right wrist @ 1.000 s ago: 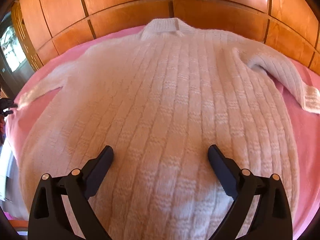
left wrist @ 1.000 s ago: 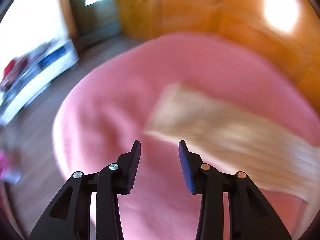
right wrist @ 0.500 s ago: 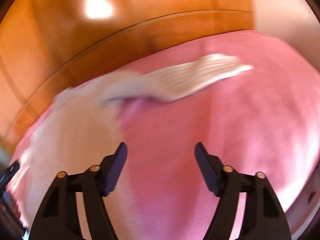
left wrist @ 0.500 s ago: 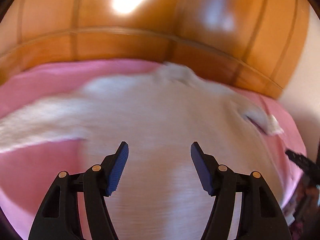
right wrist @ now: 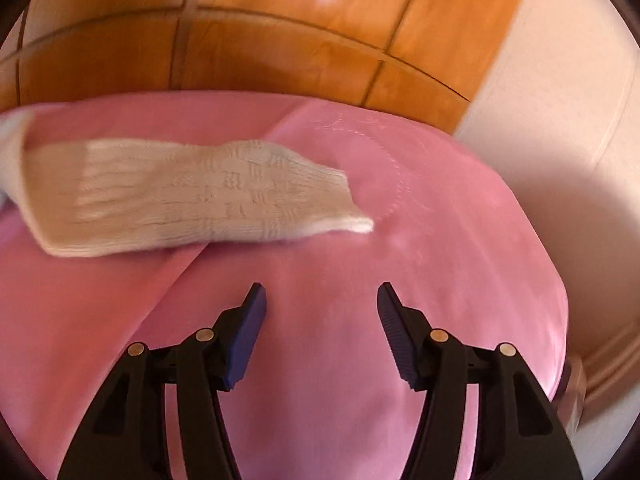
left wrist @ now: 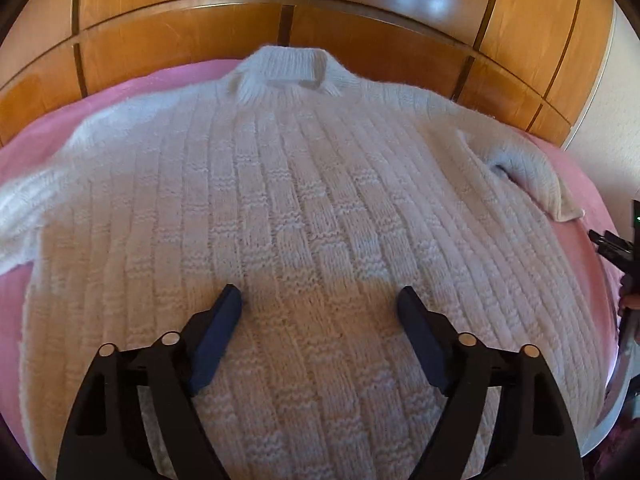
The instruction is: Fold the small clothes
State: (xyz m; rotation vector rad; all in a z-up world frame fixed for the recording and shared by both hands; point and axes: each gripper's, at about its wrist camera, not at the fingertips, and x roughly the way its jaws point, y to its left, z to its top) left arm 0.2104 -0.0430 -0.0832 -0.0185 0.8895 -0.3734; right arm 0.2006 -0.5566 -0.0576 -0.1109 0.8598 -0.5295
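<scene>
The left gripper [left wrist: 320, 300] has swung from the pink blanket [left wrist: 40, 140] to over the white sweater [left wrist: 320, 200], its jaws just opening wider, nothing between them. The right gripper [right wrist: 320, 300] left the sweater; its jaws have just been closing, empty, with a sleeve [right wrist: 192, 196] ahead and left.

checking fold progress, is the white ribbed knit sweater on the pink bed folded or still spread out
Spread out. The white ribbed knit sweater lies flat, full front and collar showing; its right sleeve stretches sideways across the pink bedcover.

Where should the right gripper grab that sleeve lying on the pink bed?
Probably the cuff, coming from the bare pink bed side. The sleeve lies flat with that end free and pointing toward the open right gripper.
</scene>
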